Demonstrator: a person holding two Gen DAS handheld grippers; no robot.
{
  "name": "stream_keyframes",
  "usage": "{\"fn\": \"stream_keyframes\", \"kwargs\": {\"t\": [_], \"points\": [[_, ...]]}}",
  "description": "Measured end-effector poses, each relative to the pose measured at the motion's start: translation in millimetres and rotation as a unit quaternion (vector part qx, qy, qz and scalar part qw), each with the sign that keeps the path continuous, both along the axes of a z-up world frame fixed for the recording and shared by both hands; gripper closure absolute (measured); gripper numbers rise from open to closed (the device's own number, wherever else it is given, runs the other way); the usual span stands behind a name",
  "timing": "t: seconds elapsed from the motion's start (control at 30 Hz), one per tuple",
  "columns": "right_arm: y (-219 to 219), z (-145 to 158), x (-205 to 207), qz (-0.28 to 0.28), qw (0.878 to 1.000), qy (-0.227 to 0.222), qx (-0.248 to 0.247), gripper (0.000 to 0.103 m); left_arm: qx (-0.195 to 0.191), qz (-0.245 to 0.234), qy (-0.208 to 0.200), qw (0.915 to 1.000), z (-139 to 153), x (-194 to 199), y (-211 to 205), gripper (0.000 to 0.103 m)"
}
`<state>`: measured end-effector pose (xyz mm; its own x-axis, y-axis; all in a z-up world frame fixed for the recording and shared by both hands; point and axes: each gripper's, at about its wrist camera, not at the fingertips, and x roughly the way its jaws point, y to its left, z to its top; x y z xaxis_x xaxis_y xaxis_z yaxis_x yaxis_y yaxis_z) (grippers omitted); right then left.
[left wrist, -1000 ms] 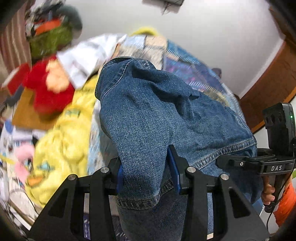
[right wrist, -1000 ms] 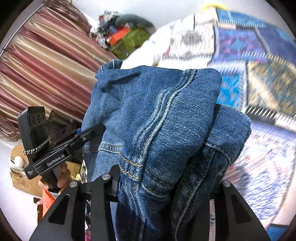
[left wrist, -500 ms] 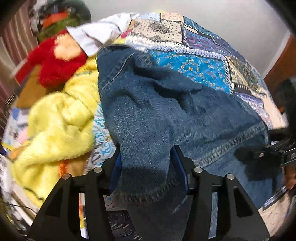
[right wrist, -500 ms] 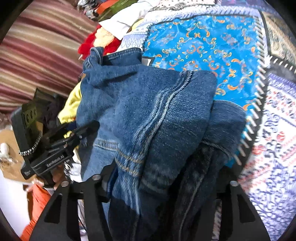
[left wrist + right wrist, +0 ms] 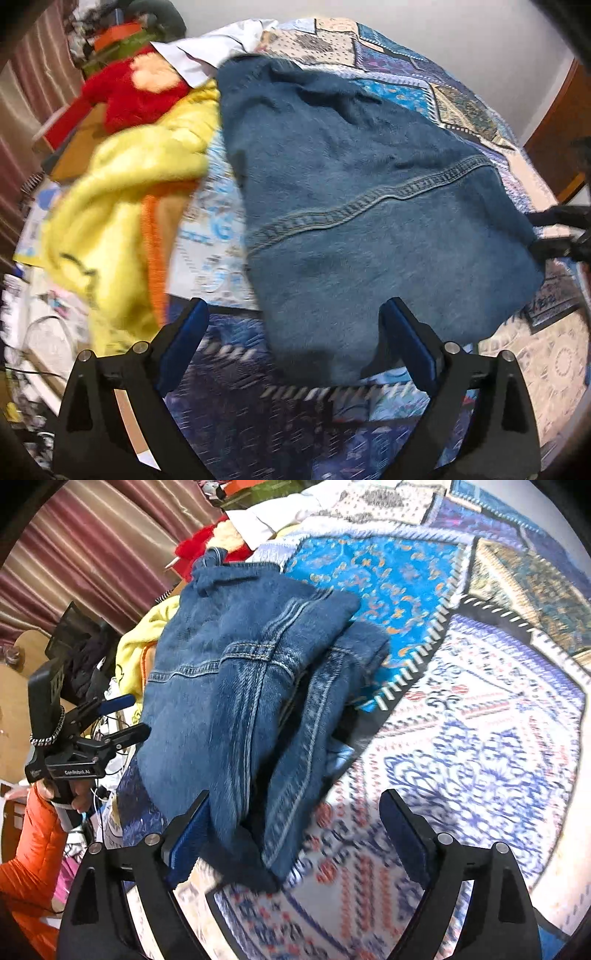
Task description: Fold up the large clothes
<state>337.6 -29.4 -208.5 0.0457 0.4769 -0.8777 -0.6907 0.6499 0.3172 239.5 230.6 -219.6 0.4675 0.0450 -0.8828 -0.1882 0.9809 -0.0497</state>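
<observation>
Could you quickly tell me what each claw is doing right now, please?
Left claw: opening, wide apart, no longer gripping the denim jeans.
Right claw: opening too, jeans edge lying loose between its jaws.

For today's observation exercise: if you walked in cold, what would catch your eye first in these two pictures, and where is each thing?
First, the big blue denim garment, folded and lying across the middle of the patterned patchwork quilt. Next, beside it on the left in the left wrist view, a bright yellow fleece blanket with a red plush toy beyond it. Both tools, left tool and right tool, are opening, the denim's edge loose between them.
</observation>
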Motion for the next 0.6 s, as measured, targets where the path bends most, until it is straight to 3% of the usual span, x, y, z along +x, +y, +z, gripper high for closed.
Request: {"fn": "stream_keyframes", "kwargs": {"t": [0.07, 0.17, 0.33, 0.43, 0.6], "points": [[-2.8, 14.0, 1.7, -0.006, 1.0, -0.021, 0.006, 0.015, 0.024, 0.011, -0.012, 0.9996, 13.3, -0.4, 4.9, 0.007], [-2.5, 42.8, 8.5, -0.019, 0.998, -0.05, 0.034, 0.015, 0.022, 0.03, -0.045, 0.9983, 38.9, 11.2, 19.6, 0.007], [28.2, 69.5, 34.6, -0.038, 0.993, -0.081, 0.075, 0.015, 0.024, 0.047, -0.072, 0.996, 57.9, 64.4, 37.7, 0.007], [54.0, 64.0, 47.6, -0.039, 0.992, -0.084, 0.083, 0.015, 0.028, 0.049, -0.063, 0.9964, 45.7, 106.6, 45.0, 0.007], [92.4, 18.3, 73.0, -0.046, 0.996, -0.044, 0.061, 0.015, 0.03, 0.076, -0.042, 0.9957, 11.7, 157.3, 58.2, 0.007]]}}
